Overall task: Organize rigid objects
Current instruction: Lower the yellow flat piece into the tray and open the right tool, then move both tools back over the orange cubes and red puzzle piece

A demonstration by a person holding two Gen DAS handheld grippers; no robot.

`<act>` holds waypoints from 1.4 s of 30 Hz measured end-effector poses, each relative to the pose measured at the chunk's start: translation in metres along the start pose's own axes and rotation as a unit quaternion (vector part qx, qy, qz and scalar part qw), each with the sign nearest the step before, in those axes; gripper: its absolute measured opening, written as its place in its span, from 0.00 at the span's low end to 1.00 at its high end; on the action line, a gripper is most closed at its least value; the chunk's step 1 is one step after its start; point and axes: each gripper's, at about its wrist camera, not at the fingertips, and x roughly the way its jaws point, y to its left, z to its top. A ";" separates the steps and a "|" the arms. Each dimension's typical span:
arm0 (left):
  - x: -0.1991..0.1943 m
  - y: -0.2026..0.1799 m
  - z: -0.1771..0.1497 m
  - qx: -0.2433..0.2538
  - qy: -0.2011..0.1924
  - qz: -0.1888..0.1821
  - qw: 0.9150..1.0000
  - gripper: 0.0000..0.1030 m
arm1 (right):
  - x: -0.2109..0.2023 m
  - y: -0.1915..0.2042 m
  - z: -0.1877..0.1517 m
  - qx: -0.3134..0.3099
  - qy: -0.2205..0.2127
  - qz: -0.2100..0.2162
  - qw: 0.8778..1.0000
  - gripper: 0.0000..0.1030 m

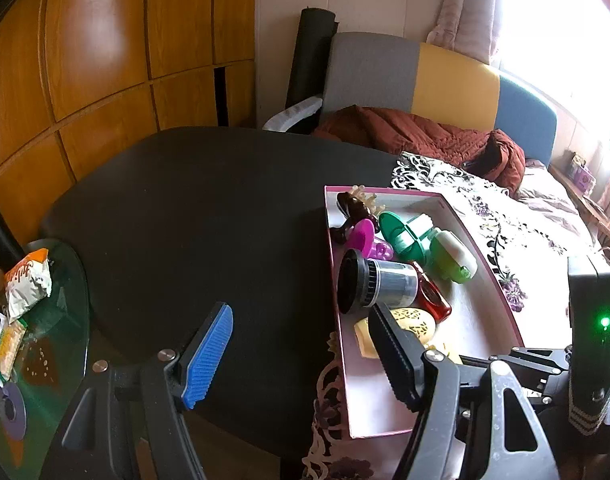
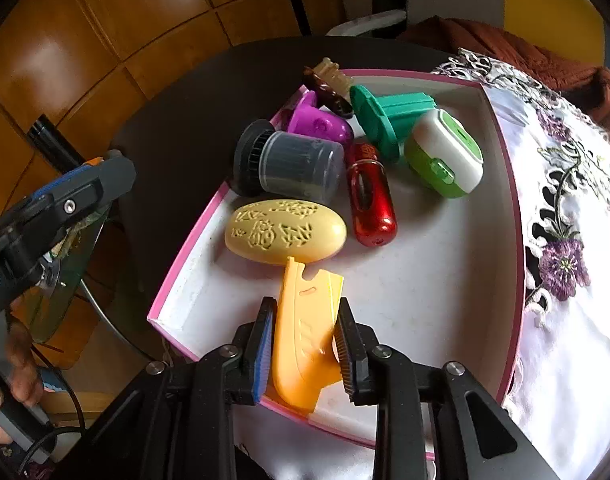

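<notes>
Firstly, left wrist view: the left gripper (image 1: 301,354) hangs over the dark table (image 1: 193,208) with its fingers spread wide and nothing between them. Its black finger overlaps the near edge of the pink-rimmed box (image 1: 485,320), which holds a grey jar (image 1: 379,284), a red capsule (image 1: 433,296), a green case (image 1: 453,256) and a cream oval (image 1: 415,322).

Right wrist view: the right gripper (image 2: 305,344) straddles a yellow plastic piece (image 2: 309,320) (a flat, curved-edge scraper shape) lying over the box's near rim. The left pad meets its edge; a thin gap shows at the right pad, so whether it is pinched or merely framed cannot be told. The piece's far tip touches the cream oval.

Risk, as a judgement: the thin piece gives little to grip, so a loose hold could let it pivot or slip outside the rim; pushing forward would shove the oval into the jar.
</notes>
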 end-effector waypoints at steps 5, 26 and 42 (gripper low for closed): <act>0.001 -0.001 -0.002 -0.001 0.003 0.001 1.000 0.70 | -0.004 -0.005 -0.001 0.008 -0.004 -0.002 1.000 0.30; -0.006 -0.026 -0.003 0.031 0.000 -0.016 0.999 0.70 | -0.055 -0.030 0.001 0.021 -0.068 -0.041 0.997 0.49; -0.008 -0.055 -0.005 0.065 0.008 -0.035 0.997 0.70 | -0.089 -0.076 -0.003 0.052 -0.097 -0.097 0.989 0.63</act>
